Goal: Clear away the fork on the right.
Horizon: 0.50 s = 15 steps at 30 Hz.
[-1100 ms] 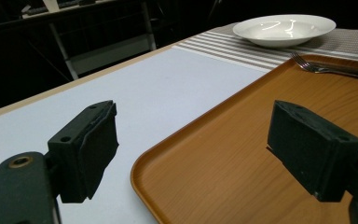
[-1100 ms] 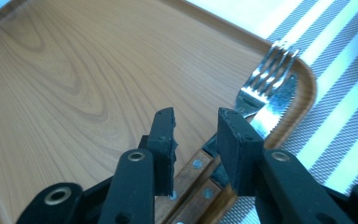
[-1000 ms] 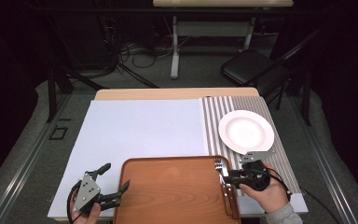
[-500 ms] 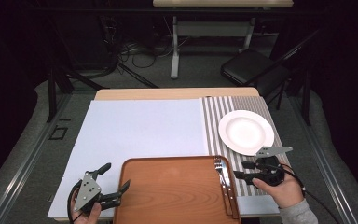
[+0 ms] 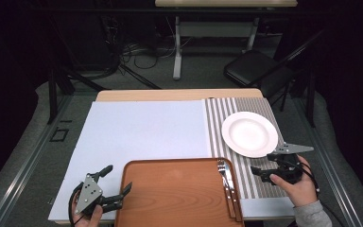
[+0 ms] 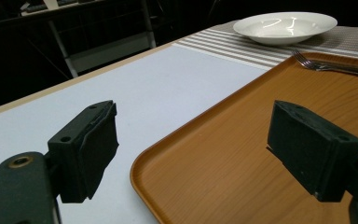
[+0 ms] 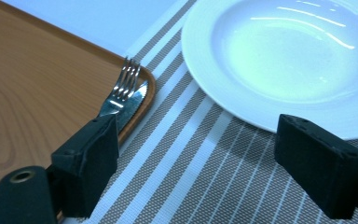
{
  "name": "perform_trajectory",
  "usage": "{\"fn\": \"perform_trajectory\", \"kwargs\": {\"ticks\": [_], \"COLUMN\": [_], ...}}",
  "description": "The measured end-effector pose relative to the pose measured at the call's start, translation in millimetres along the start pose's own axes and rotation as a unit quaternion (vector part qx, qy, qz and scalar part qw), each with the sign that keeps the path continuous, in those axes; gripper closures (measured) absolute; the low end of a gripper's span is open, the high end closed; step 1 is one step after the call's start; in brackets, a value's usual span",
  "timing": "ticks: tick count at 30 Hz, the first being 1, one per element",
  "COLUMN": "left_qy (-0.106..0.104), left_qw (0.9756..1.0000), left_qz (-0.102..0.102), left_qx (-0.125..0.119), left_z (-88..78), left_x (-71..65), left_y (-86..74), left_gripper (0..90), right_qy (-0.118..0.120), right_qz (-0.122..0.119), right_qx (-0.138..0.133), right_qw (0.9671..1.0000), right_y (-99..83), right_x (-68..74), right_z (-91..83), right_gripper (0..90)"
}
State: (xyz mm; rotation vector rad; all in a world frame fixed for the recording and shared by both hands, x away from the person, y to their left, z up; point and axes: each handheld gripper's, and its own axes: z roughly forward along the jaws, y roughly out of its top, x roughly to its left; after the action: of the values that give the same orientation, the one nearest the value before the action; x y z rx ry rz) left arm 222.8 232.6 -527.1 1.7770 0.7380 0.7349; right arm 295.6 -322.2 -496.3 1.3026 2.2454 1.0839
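My right claw (image 5: 261,172), jaws just opening with nothing between them, sits over striped mat (image 5: 255,182) beside fork (image 5: 225,176) on tray (image 5: 175,194); left claw (image 5: 117,189) spread, empty.

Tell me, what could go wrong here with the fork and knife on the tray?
The fork and knife lie tight against the tray's raised right rim, so picking one up may drag the other or tip it over the edge. The right gripper, whose jaws have just been opening with nothing between them, hovers close to the white plate and could bump it.
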Motion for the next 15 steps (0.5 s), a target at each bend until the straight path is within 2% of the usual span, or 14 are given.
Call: {"fn": "perform_trajectory", "kwargs": {"ticks": [2,5,7,11,15], "left_qy": [0.000,0.001,0.000,0.001,0.001], "left_qw": [1.0000,1.0000,1.0000,1.0000,1.0000], "left_qz": [0.000,0.000,0.000,-0.001,-0.005], "left_qx": [0.000,0.000,0.000,-0.001,-0.001], "left_z": [-0.1,-0.1,-0.1,0.3,0.6], "left_x": [0.1,0.3,0.0,-0.2,0.1], "left_y": [0.0,0.0,0.0,-0.2,-0.5], "left_gripper": [15.6,15.6,15.6,15.6,15.6], "right_qy": [-0.002,0.009,0.001,-0.010,-0.007], "right_qz": [-0.003,0.000,-0.002,-0.026,-0.056], "right_qx": [0.000,-0.006,-0.004,0.008,0.021], "right_qw": [1.0000,0.9999,1.0000,0.9996,0.9982], "right_y": [-0.1,1.0,1.7,3.3,5.8], "right_x": [-2.1,-4.4,-5.1,-7.5,-11.0], "right_z": [-0.6,-2.4,-2.7,-4.0,-5.7], "right_gripper": [1.2,0.0,0.0,0.0,0.0]}}
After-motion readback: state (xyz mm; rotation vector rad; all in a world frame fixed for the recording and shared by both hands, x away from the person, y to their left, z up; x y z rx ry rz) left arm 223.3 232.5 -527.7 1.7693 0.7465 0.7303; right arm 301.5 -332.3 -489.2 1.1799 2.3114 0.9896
